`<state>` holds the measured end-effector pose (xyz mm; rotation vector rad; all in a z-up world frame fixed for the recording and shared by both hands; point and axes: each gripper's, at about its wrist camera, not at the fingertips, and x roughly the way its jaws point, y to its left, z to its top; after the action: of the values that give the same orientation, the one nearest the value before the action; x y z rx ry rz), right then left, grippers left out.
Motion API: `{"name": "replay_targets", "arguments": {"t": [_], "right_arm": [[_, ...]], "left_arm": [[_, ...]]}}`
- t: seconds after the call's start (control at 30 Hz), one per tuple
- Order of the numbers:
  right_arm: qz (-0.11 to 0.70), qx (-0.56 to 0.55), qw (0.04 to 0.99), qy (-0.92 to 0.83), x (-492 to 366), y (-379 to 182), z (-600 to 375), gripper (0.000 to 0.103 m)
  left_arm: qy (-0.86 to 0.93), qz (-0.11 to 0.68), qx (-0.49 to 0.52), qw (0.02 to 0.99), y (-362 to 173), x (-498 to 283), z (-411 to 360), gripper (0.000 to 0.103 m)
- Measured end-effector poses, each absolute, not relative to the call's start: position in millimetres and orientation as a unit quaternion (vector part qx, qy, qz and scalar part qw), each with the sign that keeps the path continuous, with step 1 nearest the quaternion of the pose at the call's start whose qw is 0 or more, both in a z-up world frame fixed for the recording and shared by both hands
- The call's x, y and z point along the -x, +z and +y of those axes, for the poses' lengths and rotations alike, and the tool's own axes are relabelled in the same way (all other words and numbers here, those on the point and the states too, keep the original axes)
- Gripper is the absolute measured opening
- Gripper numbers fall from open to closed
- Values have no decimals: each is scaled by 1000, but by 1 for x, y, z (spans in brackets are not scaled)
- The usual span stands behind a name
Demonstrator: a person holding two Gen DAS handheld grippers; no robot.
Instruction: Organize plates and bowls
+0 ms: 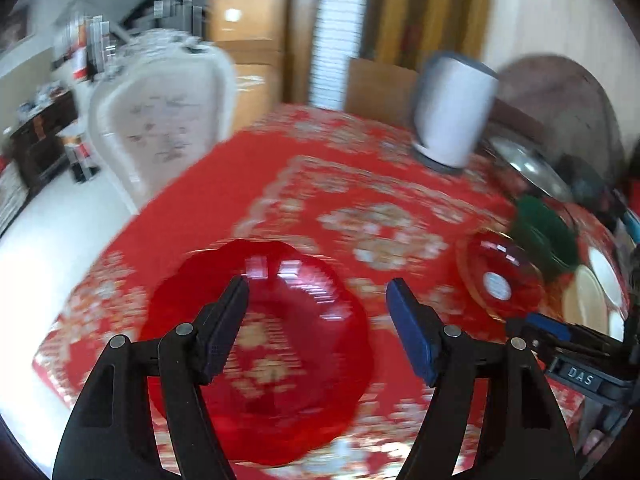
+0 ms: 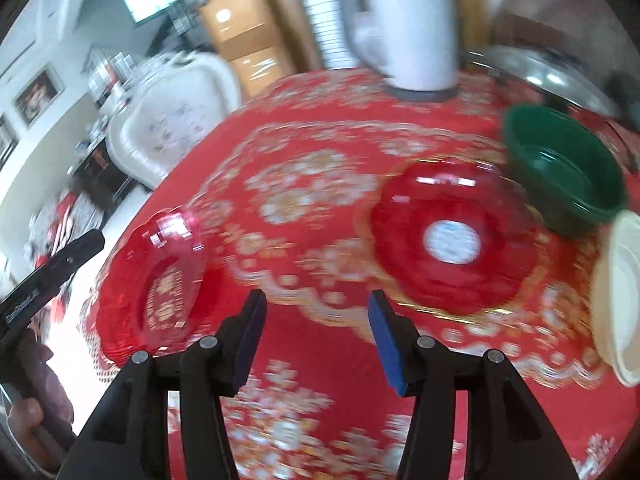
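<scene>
Red see-through plate (image 1: 260,364) at far left of red patterned tablecloth (image 1: 360,184), under left gripper (image 1: 316,292) — fingers spread, nothing between. Centre: right gripper (image 2: 316,304) over bare cloth, fingers apart, empty. Right of that, red plate w/ gold rim (image 2: 452,236), white round patch in middle. Green bowl (image 2: 564,184) just beyond it — cream dish (image 2: 616,300) at far right edge. White jug (image 2: 404,24) at back. Motion blur.

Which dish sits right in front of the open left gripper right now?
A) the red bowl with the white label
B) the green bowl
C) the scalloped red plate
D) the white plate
C: the left wrist view shows the scalloped red plate lying directly beyond the open left gripper, with nothing held.
</scene>
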<state>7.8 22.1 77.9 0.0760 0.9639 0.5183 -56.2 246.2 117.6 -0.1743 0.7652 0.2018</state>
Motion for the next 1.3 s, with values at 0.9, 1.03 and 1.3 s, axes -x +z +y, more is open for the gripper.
{"name": "replay_targets", "arguments": {"t": [0.9, 1.03, 1.3], "right_arm": [[507, -138, 840, 138, -87, 33, -79, 54], [511, -142, 836, 140, -94, 28, -81, 54], [500, -130, 844, 144, -97, 30, -83, 53]], "left_arm": [[22, 505, 52, 861, 29, -100, 120, 72], [19, 512, 57, 857, 24, -109, 119, 72], [11, 521, 53, 852, 17, -118, 113, 72]]}}
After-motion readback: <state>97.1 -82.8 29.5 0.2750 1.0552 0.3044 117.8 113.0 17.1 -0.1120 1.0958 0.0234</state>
